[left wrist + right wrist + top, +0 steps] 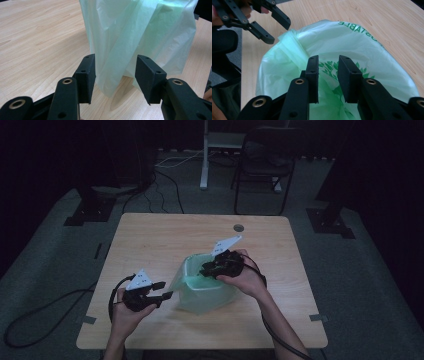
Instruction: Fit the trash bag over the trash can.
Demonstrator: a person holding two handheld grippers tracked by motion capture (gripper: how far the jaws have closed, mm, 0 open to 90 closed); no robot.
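The left gripper (161,290) is wide open, its jaws apart beside the left side of the green bag (202,287), not touching it. The right gripper (210,268) has its jaws narrow, with a gap, pointing down into the bag's open mouth. The bag stands on the wooden table (150,240), near its middle.
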